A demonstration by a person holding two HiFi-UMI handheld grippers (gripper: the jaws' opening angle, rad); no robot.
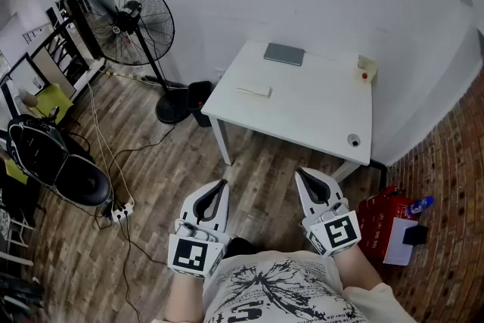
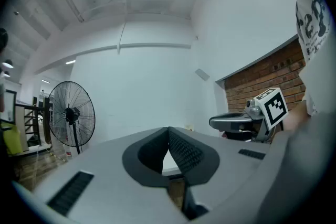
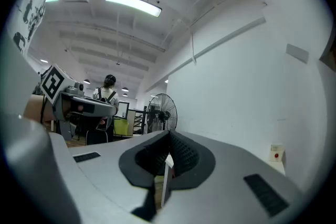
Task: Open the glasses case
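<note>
A flat grey rectangular case lies at the far edge of the white table. A slim cream box rests nearer the table's left side. Both grippers are held close to the person's body, above the wooden floor and short of the table's near edge. My left gripper has its jaws together with nothing between them, as the left gripper view also shows. My right gripper is shut and empty too, its tips meeting in the right gripper view.
On the table stand a pale yellow item with a red button and a small round object. A standing fan and a black bin are left of the table. A red bag sits at right, cables and a black chair at left.
</note>
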